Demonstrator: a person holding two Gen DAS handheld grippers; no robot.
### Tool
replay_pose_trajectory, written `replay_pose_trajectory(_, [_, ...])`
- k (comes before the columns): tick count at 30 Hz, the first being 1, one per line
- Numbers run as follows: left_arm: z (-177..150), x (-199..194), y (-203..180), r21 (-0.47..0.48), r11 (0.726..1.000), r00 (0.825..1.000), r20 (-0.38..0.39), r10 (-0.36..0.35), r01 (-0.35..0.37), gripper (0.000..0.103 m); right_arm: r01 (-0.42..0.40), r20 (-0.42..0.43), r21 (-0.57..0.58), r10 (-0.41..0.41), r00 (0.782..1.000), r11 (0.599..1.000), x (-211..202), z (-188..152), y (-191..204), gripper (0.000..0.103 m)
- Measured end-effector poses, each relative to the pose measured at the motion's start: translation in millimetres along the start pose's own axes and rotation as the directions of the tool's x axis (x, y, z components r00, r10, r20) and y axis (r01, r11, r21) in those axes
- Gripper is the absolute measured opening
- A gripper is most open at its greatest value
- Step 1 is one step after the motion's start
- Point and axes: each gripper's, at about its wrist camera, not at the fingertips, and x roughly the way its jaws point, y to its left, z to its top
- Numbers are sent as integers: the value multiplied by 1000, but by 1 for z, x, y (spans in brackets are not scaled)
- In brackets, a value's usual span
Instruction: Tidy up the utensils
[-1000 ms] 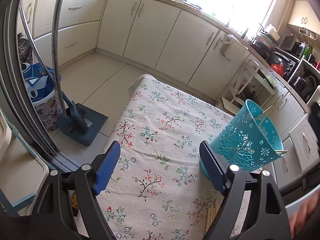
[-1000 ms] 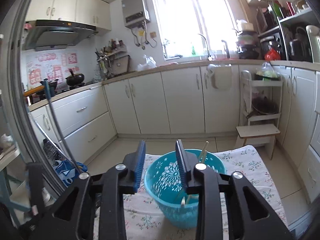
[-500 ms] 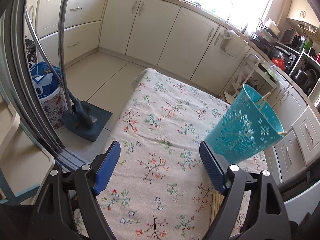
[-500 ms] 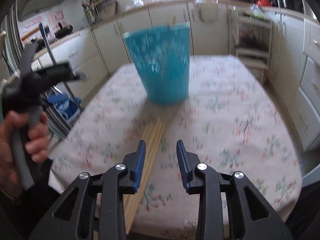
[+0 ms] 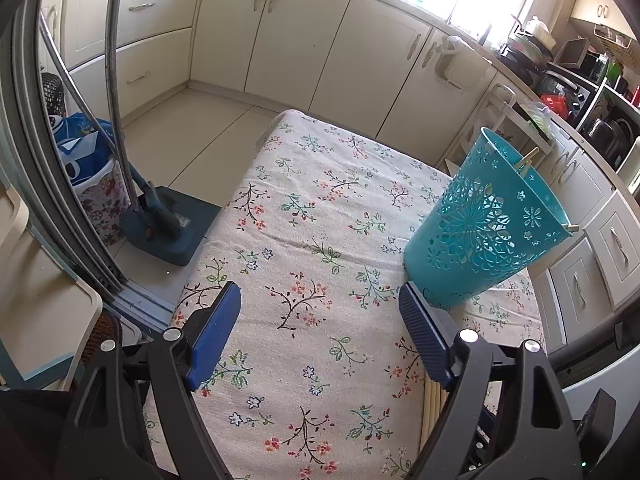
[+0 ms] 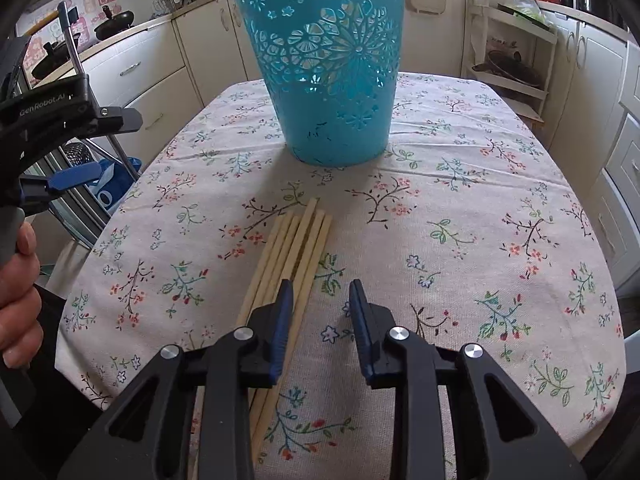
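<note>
A teal cut-out basket (image 6: 326, 68) stands upright on the floral tablecloth (image 6: 460, 208), with a few chopsticks (image 5: 528, 158) poking above its rim. A bundle of several wooden chopsticks (image 6: 296, 248) lies flat on the cloth in front of it. My right gripper (image 6: 320, 292) hovers low over the near end of the bundle, jaws narrowly apart. Its left finger sits above the sticks and only cloth shows between the pads. My left gripper (image 5: 320, 300) hangs wide open over bare cloth, left of the basket (image 5: 488, 224). It holds nothing.
A person's hand (image 6: 16, 280) grips the left tool at the table's left edge. On the floor to the left are a mop base (image 5: 160, 220) and a floral bag (image 5: 88, 168). Cream cabinets ring the room, and a white shelf rack (image 6: 512, 52) stands behind the table.
My right gripper dropped from above the basket's rim to low over the chopsticks on the cloth, tipping downward, and its jaws narrowed a little. My left gripper drifted slightly and stayed wide open.
</note>
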Motion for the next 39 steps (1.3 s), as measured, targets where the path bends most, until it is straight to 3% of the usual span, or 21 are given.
replay_pose_trajectory(5, [-3,7,-7,34,999,999,-34,-4,5,77,21,-9,-16,-21,1000,1000,4,1,-3,26])
replay_pose_trajectory(9, [-14,18,-24,119,993,996,-93,-14,25,77,31,-14,-47,-32,999,998,5,2,0,26])
replay_pose_trajectory(14, [-48,30,-60,308,948,979,-202,-16,80,77,42,-22,-56,-43,999,998,2,1,-11,16])
replay_pose_trajectory(19, [-79,35,-84,407,907,968,-250,0,105,77,44,-11,-27,-44,999,999,-1,-1,-26,14])
replay_pose_trajectory(39, [-87,36,-79,420,907,972,-224,68,33,77,16,7,-13,-16,1000,1000,-2,-3,-30,14])
